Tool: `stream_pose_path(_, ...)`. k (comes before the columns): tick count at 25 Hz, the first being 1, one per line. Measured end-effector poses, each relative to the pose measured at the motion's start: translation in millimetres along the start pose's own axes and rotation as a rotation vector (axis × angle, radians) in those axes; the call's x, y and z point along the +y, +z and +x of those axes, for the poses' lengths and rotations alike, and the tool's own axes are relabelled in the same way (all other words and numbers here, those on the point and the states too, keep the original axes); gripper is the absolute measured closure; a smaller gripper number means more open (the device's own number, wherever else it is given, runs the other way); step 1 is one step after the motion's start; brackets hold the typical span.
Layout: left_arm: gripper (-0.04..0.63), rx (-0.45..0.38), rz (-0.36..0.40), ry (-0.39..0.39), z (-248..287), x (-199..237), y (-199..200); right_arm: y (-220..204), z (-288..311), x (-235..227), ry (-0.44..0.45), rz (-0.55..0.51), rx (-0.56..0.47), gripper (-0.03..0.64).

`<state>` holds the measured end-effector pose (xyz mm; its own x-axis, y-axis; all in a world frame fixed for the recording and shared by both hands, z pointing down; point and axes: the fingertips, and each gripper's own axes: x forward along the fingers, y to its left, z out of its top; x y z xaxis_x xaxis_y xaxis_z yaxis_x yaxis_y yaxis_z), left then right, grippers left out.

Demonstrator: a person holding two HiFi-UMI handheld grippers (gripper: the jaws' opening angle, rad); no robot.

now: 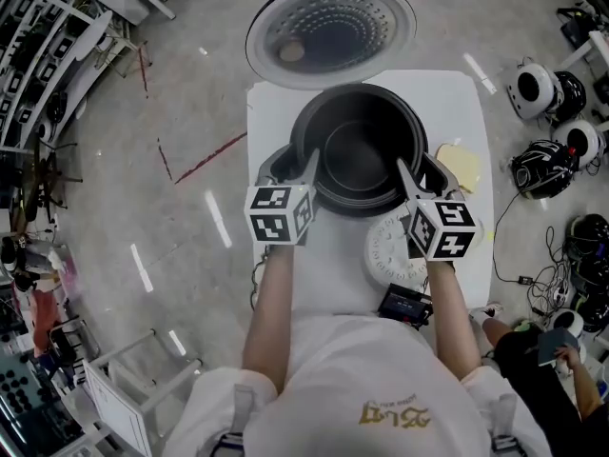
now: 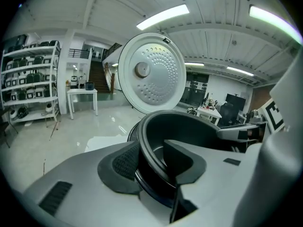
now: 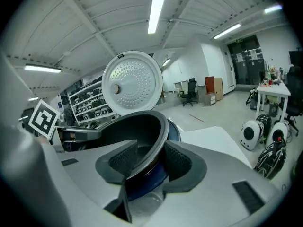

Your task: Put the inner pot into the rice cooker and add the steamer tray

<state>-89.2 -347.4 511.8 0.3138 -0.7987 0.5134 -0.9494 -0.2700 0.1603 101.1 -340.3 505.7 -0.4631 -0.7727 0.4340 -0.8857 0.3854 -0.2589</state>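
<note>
Inner pot (image 1: 359, 155) sits in the rice cooker (image 1: 279, 165) at frame centre, lid (image 1: 331, 31) tipped back for access. Left claw (image 1: 310, 160) and right claw (image 1: 403, 169) straddle opposite rim edges for balance, pads released. Steamer tray (image 1: 390, 252) waits lower right.

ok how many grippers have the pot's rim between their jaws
2. The left gripper straddles the rim of the pot on its left side, the right gripper on its right side; neither looks clamped on it.
</note>
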Motion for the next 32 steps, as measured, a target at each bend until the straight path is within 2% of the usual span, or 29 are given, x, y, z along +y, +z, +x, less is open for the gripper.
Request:
stream_pose_path(3,0.427,0.001,0.053,0.018,1,0,0,0,1,1,-0.013,-0.034,0.004,0.437)
stream_pose_path(6,0.378,0.016,0.168,0.041,3,-2,-1,3,0,1,-0.033,-0.085,0.0,0.418)
stream_pose_path(8,0.35,0.015,0.192,0.045,3,-5,-2,2,-2,1,-0.034,-0.104,0.002,0.411)
stream_pose_path(13,0.326,-0.025,0.152,0.047,-6,-5,3,1,-13,-3,-0.036,-0.085,-0.013,0.405)
stream_pose_path(17,0.331,-0.066,0.085,0.035,-21,-2,8,2,-23,-2,-0.044,-0.069,-0.033,0.405)
stream_pose_path(23,0.331,-0.089,0.033,-0.06,-44,-16,3,-8,-47,0,-0.086,-0.035,-0.057,0.405)
stream_pose_path(32,0.339,-0.098,0.023,-0.147,-80,-35,-24,-37,-97,10,-0.183,-0.005,-0.063,0.407)
